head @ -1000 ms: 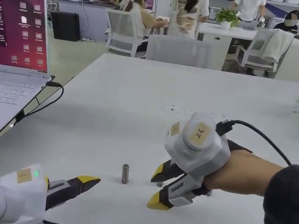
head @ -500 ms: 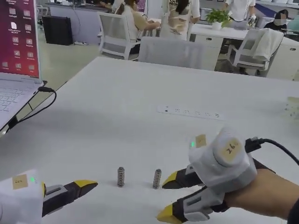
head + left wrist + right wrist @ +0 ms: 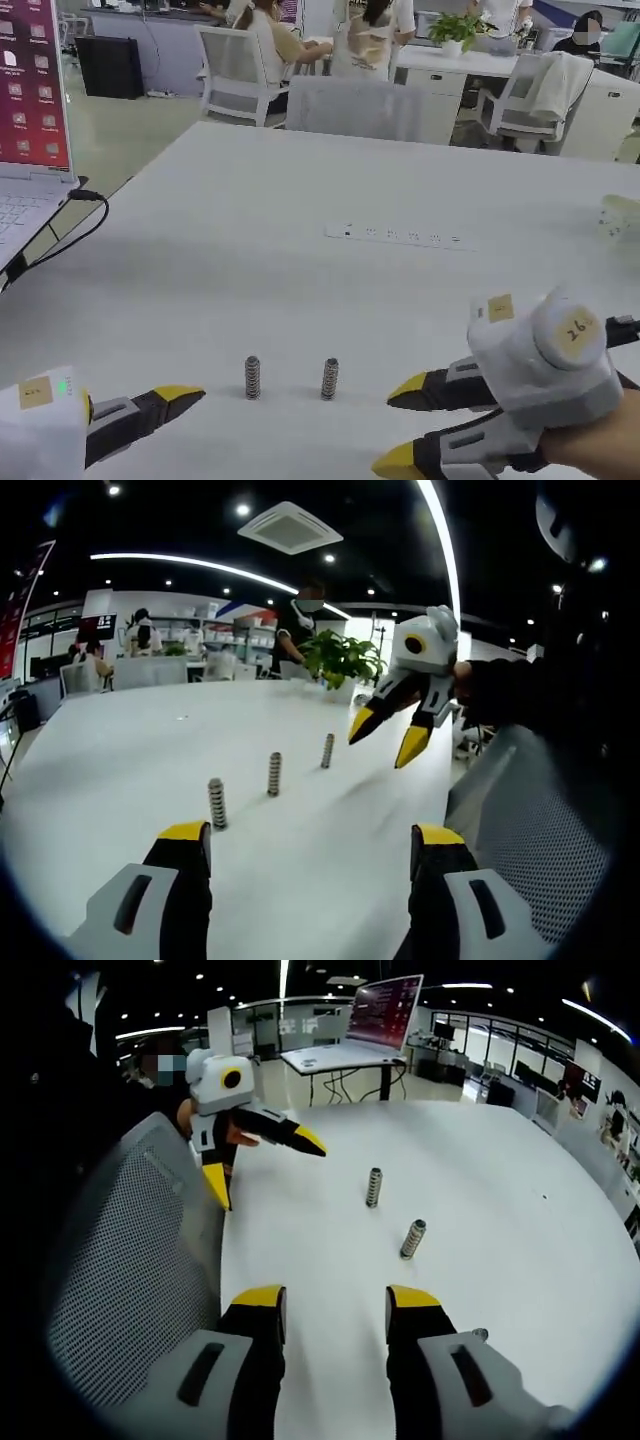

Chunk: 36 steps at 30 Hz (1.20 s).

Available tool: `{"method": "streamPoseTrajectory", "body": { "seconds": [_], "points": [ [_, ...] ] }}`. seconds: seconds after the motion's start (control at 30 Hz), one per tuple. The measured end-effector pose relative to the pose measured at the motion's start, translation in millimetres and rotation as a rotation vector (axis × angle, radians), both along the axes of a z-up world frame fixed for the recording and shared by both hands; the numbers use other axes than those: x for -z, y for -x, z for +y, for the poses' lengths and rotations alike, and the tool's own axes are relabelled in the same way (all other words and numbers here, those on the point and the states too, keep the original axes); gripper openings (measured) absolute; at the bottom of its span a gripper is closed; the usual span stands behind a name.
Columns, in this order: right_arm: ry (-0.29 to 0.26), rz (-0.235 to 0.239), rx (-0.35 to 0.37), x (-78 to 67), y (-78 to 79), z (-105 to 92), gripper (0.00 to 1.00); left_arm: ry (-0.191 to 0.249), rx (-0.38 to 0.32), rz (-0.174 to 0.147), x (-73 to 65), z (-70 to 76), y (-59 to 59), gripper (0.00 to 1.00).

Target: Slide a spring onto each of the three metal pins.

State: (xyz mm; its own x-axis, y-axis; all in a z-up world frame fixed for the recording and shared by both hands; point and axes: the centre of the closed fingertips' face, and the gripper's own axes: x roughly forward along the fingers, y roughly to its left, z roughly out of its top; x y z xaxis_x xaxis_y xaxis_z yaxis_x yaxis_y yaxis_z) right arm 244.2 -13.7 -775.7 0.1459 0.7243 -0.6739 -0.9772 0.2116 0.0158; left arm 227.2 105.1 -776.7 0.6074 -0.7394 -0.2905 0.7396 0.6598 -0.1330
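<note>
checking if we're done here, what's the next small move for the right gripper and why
Probably lift the right gripper clear. Its jaws stand open and empty, and the left gripper view shows the near spring, middle spring and far spring upright in a row, so none seems left to fit.

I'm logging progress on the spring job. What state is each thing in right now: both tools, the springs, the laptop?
Left tool: open, holding nothing.
Right tool: open, holding nothing.
Near spring: upright on the table, clear of both tools.
Middle spring: upright, clear of both tools.
Far spring: upright, clear of both tools.
Laptop: open, screen lit.
</note>
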Motion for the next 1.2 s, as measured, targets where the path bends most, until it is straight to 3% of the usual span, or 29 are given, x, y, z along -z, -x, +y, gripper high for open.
{"method": "streamPoseTrajectory", "body": {
  "seconds": [0.63, 1.2],
  "points": [
    [-0.101, -0.009, 0.209, 0.6, -18.5, -55.0, 0.45, -0.003, -0.004, 0.009, 0.7, -2.3, -1.0, 0.8],
    [-0.18, -0.062, 0.29, 16.7, -23.1, -83.1, 0.64, 0.005, -0.022, 0.014, 1.9, 2.4, -0.7, 0.81]
  ]
}}
